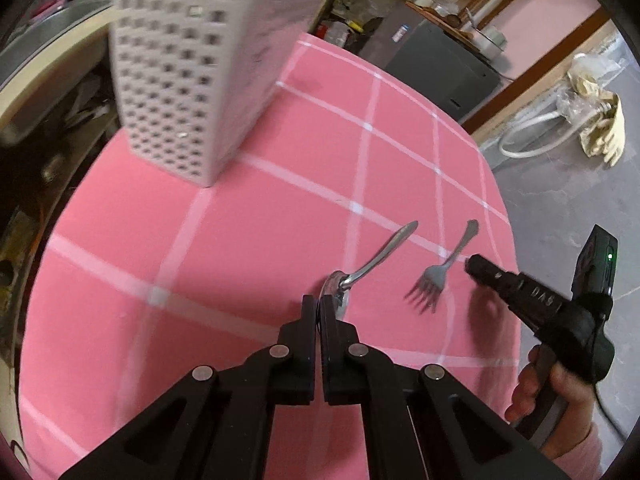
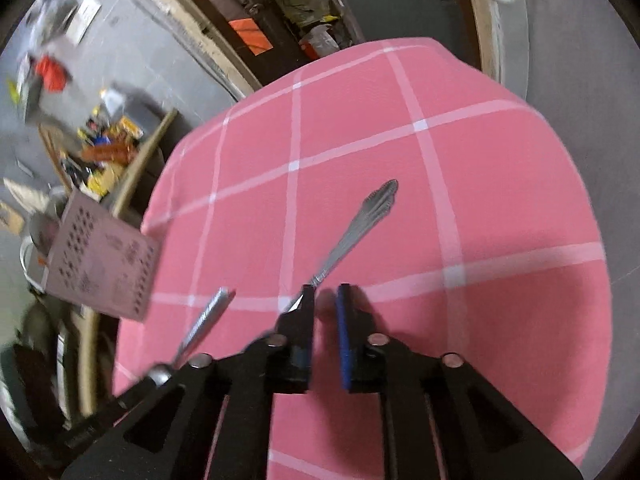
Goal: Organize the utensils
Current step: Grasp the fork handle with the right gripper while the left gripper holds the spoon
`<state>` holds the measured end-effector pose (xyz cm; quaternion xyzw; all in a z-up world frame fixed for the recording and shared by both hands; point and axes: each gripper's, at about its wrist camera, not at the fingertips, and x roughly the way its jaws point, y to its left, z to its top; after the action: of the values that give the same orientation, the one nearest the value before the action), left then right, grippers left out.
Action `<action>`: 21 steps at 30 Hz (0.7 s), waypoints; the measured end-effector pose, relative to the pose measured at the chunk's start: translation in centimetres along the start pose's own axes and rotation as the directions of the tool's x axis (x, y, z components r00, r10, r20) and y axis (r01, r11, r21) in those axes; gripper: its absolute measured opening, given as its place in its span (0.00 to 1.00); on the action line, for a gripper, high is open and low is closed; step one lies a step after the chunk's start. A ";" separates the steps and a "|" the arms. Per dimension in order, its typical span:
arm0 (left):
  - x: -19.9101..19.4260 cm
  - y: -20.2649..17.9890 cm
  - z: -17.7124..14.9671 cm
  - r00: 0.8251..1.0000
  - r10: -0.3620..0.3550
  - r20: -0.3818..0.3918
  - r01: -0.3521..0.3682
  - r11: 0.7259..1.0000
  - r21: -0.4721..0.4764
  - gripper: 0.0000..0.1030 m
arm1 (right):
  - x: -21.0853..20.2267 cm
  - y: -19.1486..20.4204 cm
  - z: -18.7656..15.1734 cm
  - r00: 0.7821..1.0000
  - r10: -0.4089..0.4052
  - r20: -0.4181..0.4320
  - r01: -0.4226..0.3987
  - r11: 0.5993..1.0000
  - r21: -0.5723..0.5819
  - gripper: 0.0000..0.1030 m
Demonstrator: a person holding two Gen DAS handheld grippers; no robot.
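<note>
My left gripper (image 1: 319, 304) is shut on the bowl of a steel spoon (image 1: 376, 260) and holds it over the pink checked tablecloth (image 1: 248, 240). A steel fork (image 1: 442, 272) lies on the cloth to its right. A white perforated utensil holder (image 1: 188, 68) stands on the cloth at the far left. In the right wrist view my right gripper (image 2: 325, 300) is open above the fork (image 2: 356, 232), whose tines are hidden behind the left finger. The spoon's handle (image 2: 204, 320) shows at the left, and the holder (image 2: 100, 264) at the cloth's left edge.
The table is small and round, with its edge close on every side. My right gripper's body (image 1: 560, 312) and the hand holding it are at the right. A dark cabinet (image 1: 436, 60) stands behind the table. Cluttered floor (image 2: 100, 148) lies to the left.
</note>
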<state>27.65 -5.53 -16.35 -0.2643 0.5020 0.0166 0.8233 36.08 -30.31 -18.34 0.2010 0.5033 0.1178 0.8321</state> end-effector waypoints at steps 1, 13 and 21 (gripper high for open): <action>-0.2 0.3 -0.1 1.000 0.004 0.003 -0.004 1.000 -0.006 0.02 | 0.3 0.1 0.2 1.000 0.004 -0.004 -0.004 1.000 0.005 0.17; -1.0 1.9 -0.3 0.999 0.022 0.025 -0.020 0.997 -0.073 0.02 | 3.8 3.3 1.3 0.996 -0.074 -0.046 0.075 0.997 0.018 0.09; -2.7 2.7 -0.2 0.997 0.035 0.069 -0.032 0.999 -0.043 0.02 | 3.2 2.6 0.4 0.998 0.052 -0.037 -0.049 0.995 0.093 0.04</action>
<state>25.40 -2.68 -15.26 -0.2726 0.4769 0.0500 0.8341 37.94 -26.80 -19.52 0.2492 0.5194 0.1196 0.8086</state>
